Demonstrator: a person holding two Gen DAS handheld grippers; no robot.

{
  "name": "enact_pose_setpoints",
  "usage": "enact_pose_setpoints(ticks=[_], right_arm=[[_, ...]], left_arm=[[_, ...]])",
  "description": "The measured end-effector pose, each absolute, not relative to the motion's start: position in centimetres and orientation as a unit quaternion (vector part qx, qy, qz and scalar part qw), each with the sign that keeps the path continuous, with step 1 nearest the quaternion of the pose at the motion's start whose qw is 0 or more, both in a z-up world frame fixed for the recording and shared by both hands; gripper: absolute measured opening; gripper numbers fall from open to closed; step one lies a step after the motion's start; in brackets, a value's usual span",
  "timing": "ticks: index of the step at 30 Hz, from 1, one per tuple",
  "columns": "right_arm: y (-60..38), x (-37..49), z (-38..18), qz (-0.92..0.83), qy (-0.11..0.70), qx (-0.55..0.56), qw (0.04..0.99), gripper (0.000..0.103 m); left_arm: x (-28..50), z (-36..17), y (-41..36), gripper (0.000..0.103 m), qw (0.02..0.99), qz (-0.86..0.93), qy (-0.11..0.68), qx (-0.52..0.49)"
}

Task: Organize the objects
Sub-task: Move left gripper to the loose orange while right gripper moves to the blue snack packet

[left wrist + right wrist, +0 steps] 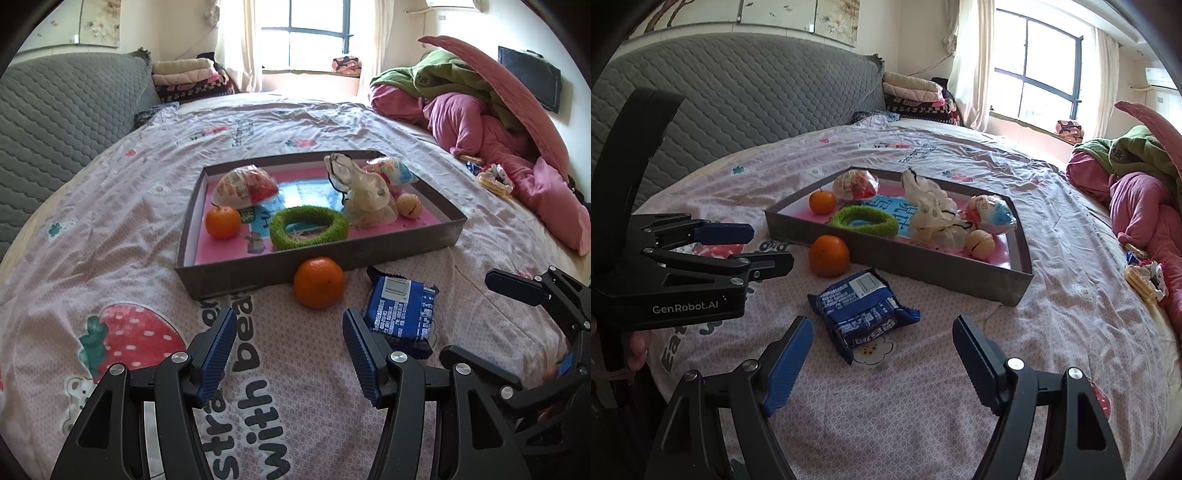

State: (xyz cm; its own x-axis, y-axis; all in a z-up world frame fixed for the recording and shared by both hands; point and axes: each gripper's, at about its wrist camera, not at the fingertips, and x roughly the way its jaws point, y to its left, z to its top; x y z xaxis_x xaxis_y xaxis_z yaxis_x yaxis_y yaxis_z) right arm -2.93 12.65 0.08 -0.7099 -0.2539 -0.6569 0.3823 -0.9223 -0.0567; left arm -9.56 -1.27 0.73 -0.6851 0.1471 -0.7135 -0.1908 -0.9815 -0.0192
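Observation:
A grey tray (314, 264) (886, 254) with a pink floor lies on the bed. In it are an orange (222, 221), a green ring (308, 226), two wrapped egg-shaped packets (245, 186) (990, 214), a crumpled white bag (365, 192) and a peeled fruit (408, 206). A second orange (319, 282) (829, 255) and a blue snack packet (400, 312) (862, 314) lie on the sheet in front of the tray. My left gripper (288, 343) (770, 247) is open and empty, just short of the orange. My right gripper (882, 350) is open and empty, just short of the blue packet.
A grey quilted headboard (55, 122) stands at the left. Pink and green bedding (480, 122) is piled at the right, with small snacks (493, 179) beside it. Folded blankets (188, 79) sit by the window.

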Motion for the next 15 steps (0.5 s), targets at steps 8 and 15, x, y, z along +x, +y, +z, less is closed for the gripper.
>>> enact_pose_setpoints(ticks=[8, 15], right_arm=[[11.6, -4.2, -1.5, -0.908, 0.122, 0.361, 0.172, 0.078], [11.1, -5.6, -2.4, -0.900, 0.142, 0.374, 0.173, 0.078]], left_arm=[[-10.6, -0.4, -0.5, 0.061, 0.098, 0.911, 0.038, -0.399], [-11.8, -0.8, 0.0, 0.061, 0.101, 0.907, 0.037, -0.406]])
